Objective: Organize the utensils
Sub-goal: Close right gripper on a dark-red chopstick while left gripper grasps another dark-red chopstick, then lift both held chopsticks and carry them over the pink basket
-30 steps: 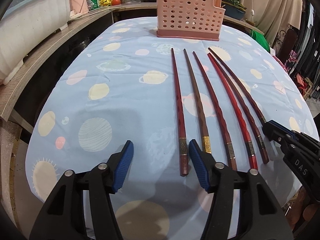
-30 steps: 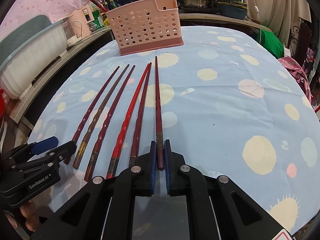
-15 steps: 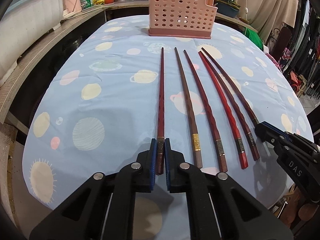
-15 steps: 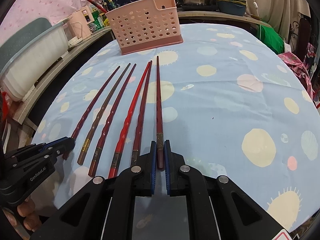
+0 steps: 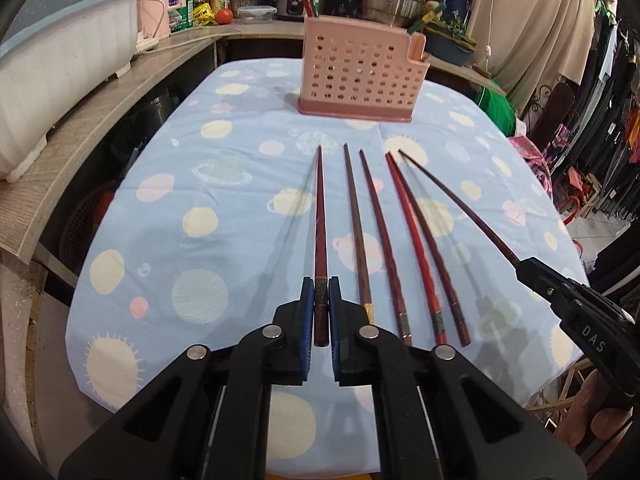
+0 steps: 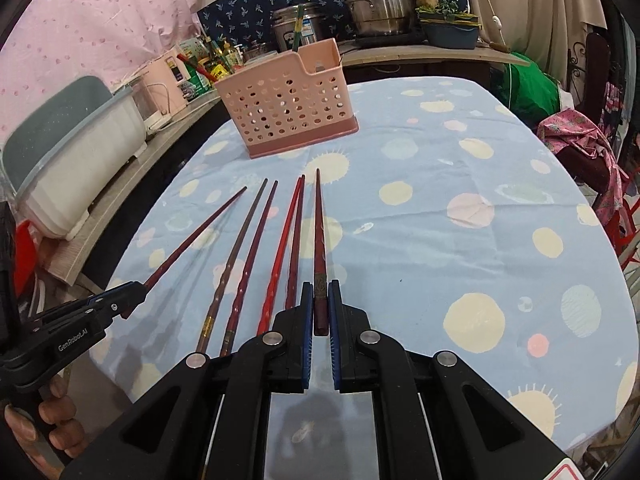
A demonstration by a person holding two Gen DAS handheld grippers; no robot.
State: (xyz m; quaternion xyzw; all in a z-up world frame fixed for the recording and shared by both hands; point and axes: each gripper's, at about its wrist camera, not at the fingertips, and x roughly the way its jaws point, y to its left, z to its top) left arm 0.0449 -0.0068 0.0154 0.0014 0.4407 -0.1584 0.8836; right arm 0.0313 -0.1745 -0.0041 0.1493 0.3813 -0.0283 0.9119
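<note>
Chopsticks, six long red and brown wooden ones, are not yet in the pink perforated plastic holder point(image 5: 358, 68). Four point(image 5: 394, 236) lie on the cloth before it. We hold the outer two: our left gripper point(image 5: 321, 298) clamps one, our right gripper point(image 6: 320, 300) the other, both angled down toward the holder.

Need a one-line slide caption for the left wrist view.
Left gripper clamps the leftmost chopstick; four more lie on the tablecloth before the pink utensil basket.
</note>
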